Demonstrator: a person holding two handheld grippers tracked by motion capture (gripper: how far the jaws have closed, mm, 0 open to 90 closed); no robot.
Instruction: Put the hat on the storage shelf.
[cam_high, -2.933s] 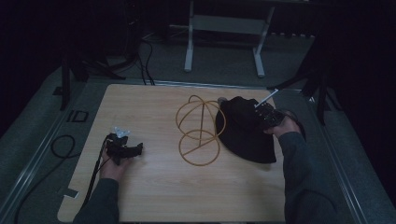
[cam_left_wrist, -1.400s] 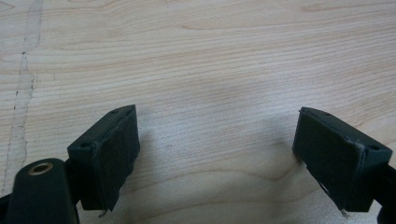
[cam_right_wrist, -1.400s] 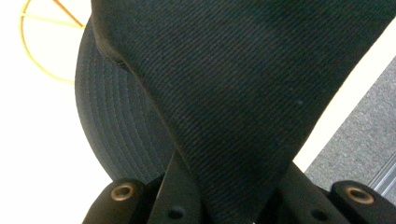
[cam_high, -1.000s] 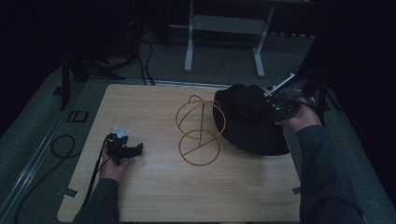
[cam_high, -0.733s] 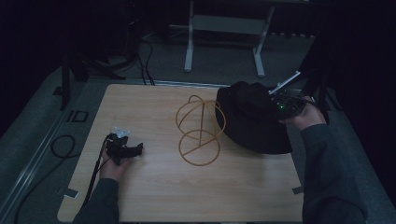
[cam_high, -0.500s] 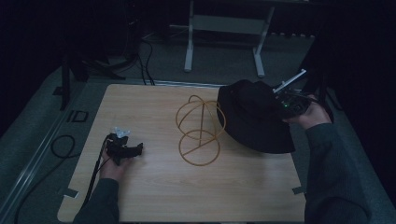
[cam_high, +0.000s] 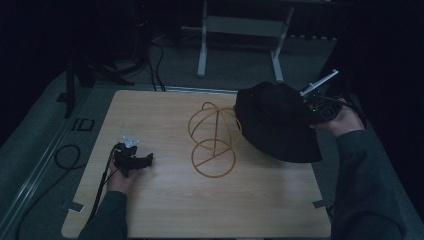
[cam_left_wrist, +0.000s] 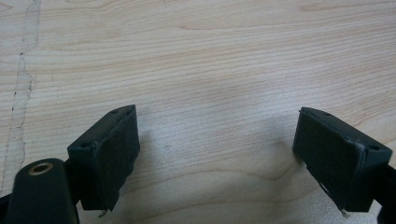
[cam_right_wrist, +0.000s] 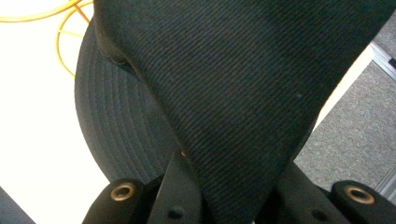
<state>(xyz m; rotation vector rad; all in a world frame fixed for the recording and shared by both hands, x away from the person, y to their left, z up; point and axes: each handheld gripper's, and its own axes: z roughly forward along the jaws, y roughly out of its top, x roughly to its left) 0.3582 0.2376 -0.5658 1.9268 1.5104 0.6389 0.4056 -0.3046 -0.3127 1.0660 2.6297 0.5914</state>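
Note:
A black bucket hat (cam_high: 277, 122) hangs lifted over the right side of the wooden table (cam_high: 165, 210), pinched at its crown by my right gripper (cam_high: 312, 107). In the right gripper view the dark fabric (cam_right_wrist: 243, 93) is clamped between the jaws, with the stitched brim (cam_right_wrist: 116, 126) hanging at the left. A yellow wire hat stand (cam_high: 214, 139) stands at the table's middle, just left of the hat. My left gripper (cam_high: 140, 161) rests on the table at the left, open, with bare wood (cam_left_wrist: 215, 84) between its pads (cam_left_wrist: 112, 154).
The table's right edge and the grey floor (cam_right_wrist: 355, 121) lie just below the lifted hat. A white metal frame (cam_high: 240, 35) stands on the floor beyond the table. Cables (cam_high: 65, 155) trail off the table's left side.
My right gripper has carried the hat up and a little to the right, away from the table. The left hand has stayed in place.

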